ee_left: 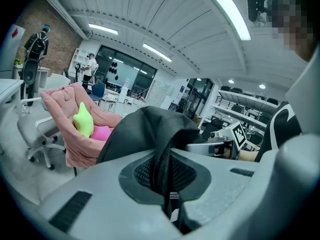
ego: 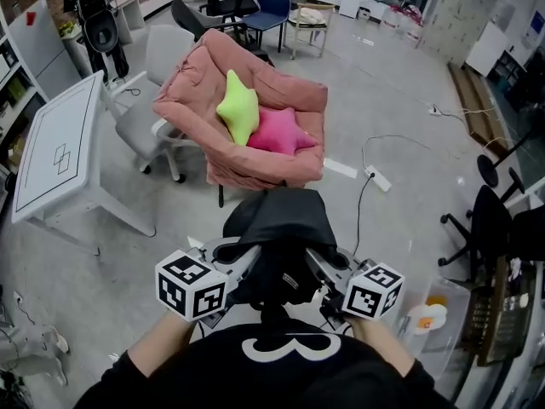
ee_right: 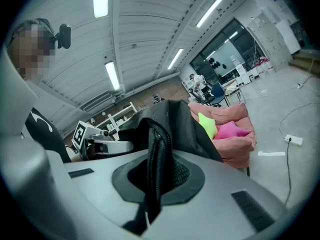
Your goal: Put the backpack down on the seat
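A black backpack [ego: 277,237] hangs between my two grippers, close in front of the person's chest. My left gripper [ego: 228,281] is shut on one black strap [ee_left: 162,171]. My right gripper [ego: 328,290] is shut on the other mesh strap [ee_right: 156,171]. The backpack's body [ee_left: 145,129] fills the space ahead of both jaws and shows again as a dark bulk [ee_right: 177,121] in the right gripper view. Ahead stands a pink padded seat [ego: 294,100] holding a lime-green star cushion [ego: 238,105] and a magenta star cushion [ego: 277,130]. The backpack is short of the seat, above the floor.
A white table [ego: 55,147] stands at the left, with a grey office chair [ego: 140,118] beside the seat. A power strip and cable [ego: 379,177] lie on the floor to the right. Black chairs [ego: 490,220] crowd the right edge. More chairs [ego: 268,7] stand behind the seat.
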Available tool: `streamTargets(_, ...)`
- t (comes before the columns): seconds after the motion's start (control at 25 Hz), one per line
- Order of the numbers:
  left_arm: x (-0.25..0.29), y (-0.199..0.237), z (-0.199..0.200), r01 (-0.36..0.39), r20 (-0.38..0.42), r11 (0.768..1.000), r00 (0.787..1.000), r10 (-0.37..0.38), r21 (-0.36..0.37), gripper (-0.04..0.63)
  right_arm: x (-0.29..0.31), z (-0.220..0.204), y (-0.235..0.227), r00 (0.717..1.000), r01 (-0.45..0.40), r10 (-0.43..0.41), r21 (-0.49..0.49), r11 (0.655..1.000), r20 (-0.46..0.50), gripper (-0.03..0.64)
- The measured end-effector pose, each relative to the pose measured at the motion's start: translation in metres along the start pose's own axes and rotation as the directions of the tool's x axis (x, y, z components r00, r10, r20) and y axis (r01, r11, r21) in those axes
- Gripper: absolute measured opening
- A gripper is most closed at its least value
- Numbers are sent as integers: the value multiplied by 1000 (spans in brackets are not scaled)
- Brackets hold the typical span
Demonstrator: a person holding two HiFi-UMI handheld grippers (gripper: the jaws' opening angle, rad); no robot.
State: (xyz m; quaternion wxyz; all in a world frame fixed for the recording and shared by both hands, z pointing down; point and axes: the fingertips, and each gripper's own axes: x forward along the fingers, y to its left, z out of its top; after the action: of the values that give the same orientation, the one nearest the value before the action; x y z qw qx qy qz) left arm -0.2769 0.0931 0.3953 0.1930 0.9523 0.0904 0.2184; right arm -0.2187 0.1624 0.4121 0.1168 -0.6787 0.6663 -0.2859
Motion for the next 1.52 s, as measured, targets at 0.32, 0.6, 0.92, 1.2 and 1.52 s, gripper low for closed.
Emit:
streamTargets(0.32,89,54,59,5,-33,1000,999,-5,-10,11,38,63,-91,1000,2,-2,29,1000,15,14)
streamTargets(0.6,131,73,98,25,-6,1000,1000,-25,14,11,51,108,-130,1000,9,-9,-8,1000,23,14)
streamTargets(0.92,155,84,138,72,34,997,997,-73,29,11,59,154,-150,999,25,-23,-75,997,32,14)
streamTargets(1.2,180,99,182,114,50,993,992,-114,-4,11,74,205,-175,999,30,-27,-137,990,19,14)
streamTargets(1.52,222,133,263,125,65,992,990,-126,25,11,106,288,-215,999,19,-14,-125,992,37,14)
